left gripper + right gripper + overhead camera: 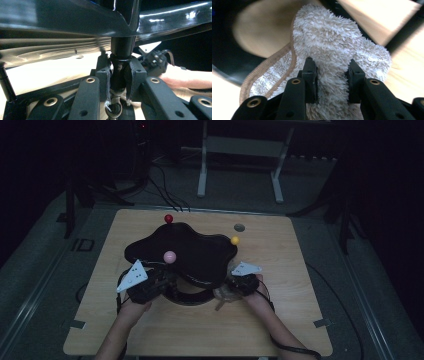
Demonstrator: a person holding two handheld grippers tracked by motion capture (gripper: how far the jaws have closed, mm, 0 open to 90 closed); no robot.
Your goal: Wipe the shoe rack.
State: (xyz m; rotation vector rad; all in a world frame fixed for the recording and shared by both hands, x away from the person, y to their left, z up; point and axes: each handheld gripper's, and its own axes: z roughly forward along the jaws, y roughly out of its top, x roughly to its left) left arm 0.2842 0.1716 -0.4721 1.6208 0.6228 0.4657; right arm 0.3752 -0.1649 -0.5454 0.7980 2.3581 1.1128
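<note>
1. Left gripper (120,75) is clenched on the black stand's post (122,47), under its glossy top (182,252).
2. Right gripper (332,72) pinches a fluffy cloth (337,42) at the stand's near-right edge.
3. Bare table (280,320) lies open toward the person.

Black hand-held gripper (148,282) – grey 3-cornered plate, brass-ringed screw holes, trailing black cable – bare forearms.

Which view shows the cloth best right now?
The right gripper view: the fluffy cloth sits bunched between the right gripper pads. The high view gives a dim pale patch beside that gripper.
</note>
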